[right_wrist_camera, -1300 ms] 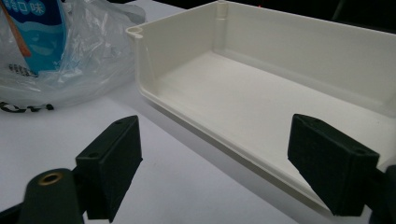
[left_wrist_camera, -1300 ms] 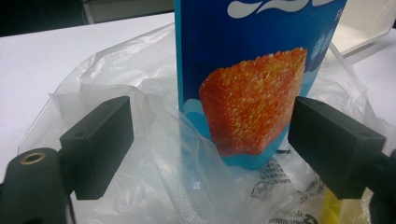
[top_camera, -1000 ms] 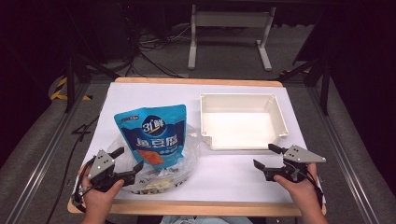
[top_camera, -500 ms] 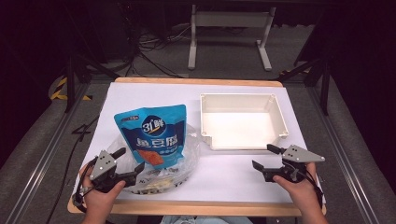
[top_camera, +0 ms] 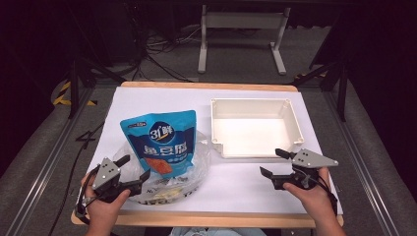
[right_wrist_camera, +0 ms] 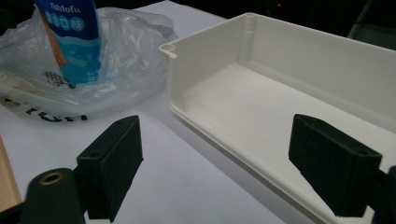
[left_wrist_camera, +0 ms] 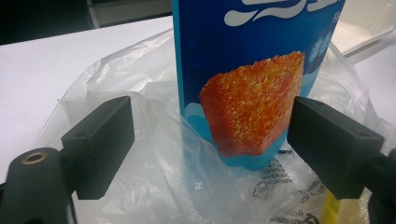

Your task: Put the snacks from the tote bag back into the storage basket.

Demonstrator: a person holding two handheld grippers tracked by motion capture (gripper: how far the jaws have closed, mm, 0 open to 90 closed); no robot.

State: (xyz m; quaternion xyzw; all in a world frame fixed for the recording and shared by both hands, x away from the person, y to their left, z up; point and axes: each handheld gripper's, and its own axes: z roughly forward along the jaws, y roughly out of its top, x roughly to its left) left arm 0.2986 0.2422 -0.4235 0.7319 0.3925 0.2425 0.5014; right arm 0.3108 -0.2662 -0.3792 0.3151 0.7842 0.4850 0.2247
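On the near left part of the white desk (top_camera: 162, 101), a blue snack pouch (top_camera: 161, 142) rests on a crumpled clear plastic bag (top_camera: 194, 169), its lower end tucked among the folds. The left gripper (top_camera: 132, 169) sits at the bag's near-left edge with its fingers (left_wrist_camera: 100, 142) spread wide apart. In the left gripper view the fingers flank the pouch's lower end and the plastic around it; whether either finger touches the film is hard to tell from here. The pouch's orange picture panel lies between the two fingers in that view. Printed packets show faintly through the bag beneath the pouch.

To the right of the bag stands a shallow cream tray (top_camera: 255, 105), close beside it but apart from the pouch. The right gripper (top_camera: 274, 164) is held just off the tray's near corner, above the bare desk, its fingers (right_wrist_camera: 114, 161) also wide apart and holding nothing. In the right gripper view the fingers frame the tray's near wall, with the bag and pouch farther off to the left.
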